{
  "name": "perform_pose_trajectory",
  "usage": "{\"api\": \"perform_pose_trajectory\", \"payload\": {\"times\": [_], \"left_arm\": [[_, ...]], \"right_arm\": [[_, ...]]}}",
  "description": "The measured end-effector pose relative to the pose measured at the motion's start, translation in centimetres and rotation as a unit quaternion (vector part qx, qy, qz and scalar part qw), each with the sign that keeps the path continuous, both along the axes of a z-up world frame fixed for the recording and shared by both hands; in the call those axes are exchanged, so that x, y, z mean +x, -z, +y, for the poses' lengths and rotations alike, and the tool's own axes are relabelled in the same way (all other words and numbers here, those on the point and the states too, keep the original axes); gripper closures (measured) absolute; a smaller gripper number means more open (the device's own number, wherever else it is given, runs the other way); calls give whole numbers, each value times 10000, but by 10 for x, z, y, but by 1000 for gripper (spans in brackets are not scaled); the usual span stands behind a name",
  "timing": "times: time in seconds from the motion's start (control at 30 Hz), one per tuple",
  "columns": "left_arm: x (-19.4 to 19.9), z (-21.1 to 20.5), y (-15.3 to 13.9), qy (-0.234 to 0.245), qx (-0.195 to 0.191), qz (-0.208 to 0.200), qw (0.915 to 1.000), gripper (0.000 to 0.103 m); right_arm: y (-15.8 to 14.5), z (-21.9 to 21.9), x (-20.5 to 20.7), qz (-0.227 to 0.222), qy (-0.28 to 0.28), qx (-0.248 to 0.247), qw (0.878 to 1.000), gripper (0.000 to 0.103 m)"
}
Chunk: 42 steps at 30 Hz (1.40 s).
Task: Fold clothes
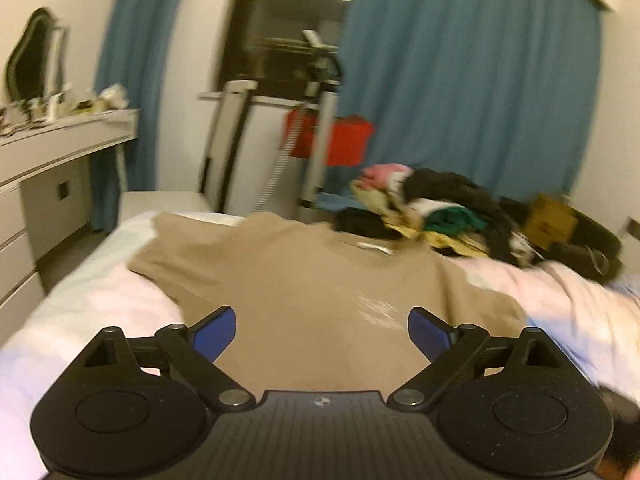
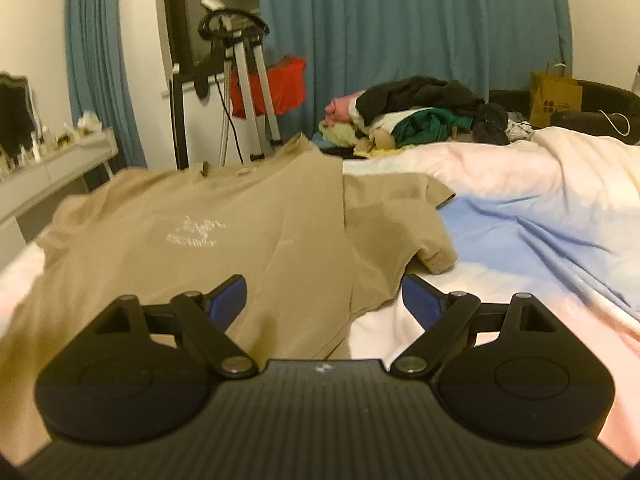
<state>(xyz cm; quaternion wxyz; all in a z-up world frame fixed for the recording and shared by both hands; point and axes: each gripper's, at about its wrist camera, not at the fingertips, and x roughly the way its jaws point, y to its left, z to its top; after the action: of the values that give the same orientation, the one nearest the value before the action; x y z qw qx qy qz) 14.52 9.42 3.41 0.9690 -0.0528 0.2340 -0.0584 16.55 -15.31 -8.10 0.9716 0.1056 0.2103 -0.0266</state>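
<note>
A tan T-shirt (image 1: 304,280) with a white chest print lies spread on the bed, collar at the far side; it also shows in the right wrist view (image 2: 208,232). Its right sleeve (image 2: 404,220) lies flat toward the blue patch of the cover. My left gripper (image 1: 322,334) is open and empty above the shirt's near hem. My right gripper (image 2: 324,300) is open and empty above the shirt's near right edge, one blue pad over cloth, the other over the bed cover.
A pile of mixed clothes (image 2: 420,120) lies at the far side of the bed (image 2: 540,208), with a brown paper bag (image 2: 554,94) behind it. A white dresser (image 1: 60,148) stands on the left. A tripod (image 2: 248,80), red cloth and blue curtains stand beyond.
</note>
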Motion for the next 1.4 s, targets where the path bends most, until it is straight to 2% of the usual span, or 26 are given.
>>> {"api": "perform_pose_trajectory", "payload": {"times": [0.1, 0.17, 0.3, 0.47, 0.63, 0.67, 0.73, 0.83, 0.97, 1.07, 1.13, 1.23, 1.3, 1.33, 1.4], "left_arm": [[-17, -12, 23, 106, 232, -4, 9997, 8], [-17, -6, 39, 43, 104, 187, 9998, 8], [-9, 2, 49, -102, -98, 405, 9991, 8], [-8, 17, 51, -97, -288, 396, 9988, 8], [-5, 19, 55, -17, -381, 427, 9984, 8], [-3, 17, 56, -14, -380, 418, 9984, 8], [0, 16, 60, -22, -397, 410, 9984, 8], [9, 15, 66, -26, -423, 442, 9981, 8], [20, 12, 75, -19, -417, 524, 9978, 8], [28, 12, 83, 32, -417, 633, 9971, 8], [32, 12, 86, 87, -468, 655, 9967, 8], [38, 12, 90, 142, -548, 668, 9962, 8], [42, 11, 92, 149, -607, 655, 9959, 8], [45, 11, 93, 148, -635, 651, 9957, 7], [51, 10, 96, 115, -666, 687, 9953, 7]], "right_arm": [[-3, -14, -9, -174, -58, 585, 9981, 17], [4, -24, -6, -164, 44, 1007, 9948, 17], [18, -45, 2, -127, 270, 1843, 9824, 17], [36, -72, 12, -78, 548, 2869, 9564, 15], [55, -98, 21, -29, 820, 3860, 9189, 15], [58, -99, 27, -43, 817, 3937, 9156, 15], [63, -100, 39, -78, 794, 4058, 9105, 25], [71, -101, 57, -130, 759, 4238, 9025, 25], [76, -101, 87, -361, 842, 4227, 9016, 25], [76, -96, 112, -556, 815, 4031, 9098, 25], [76, -92, 130, -593, 845, 3833, 9179, 33], [77, -87, 157, -542, 991, 3524, 9290, 52], [76, -94, 169, -467, 1157, 3406, 9319, 85], [74, -99, 173, -473, 1223, 3371, 9323, 90], [70, -109, 180, -485, 1354, 3300, 9330, 94]]}}
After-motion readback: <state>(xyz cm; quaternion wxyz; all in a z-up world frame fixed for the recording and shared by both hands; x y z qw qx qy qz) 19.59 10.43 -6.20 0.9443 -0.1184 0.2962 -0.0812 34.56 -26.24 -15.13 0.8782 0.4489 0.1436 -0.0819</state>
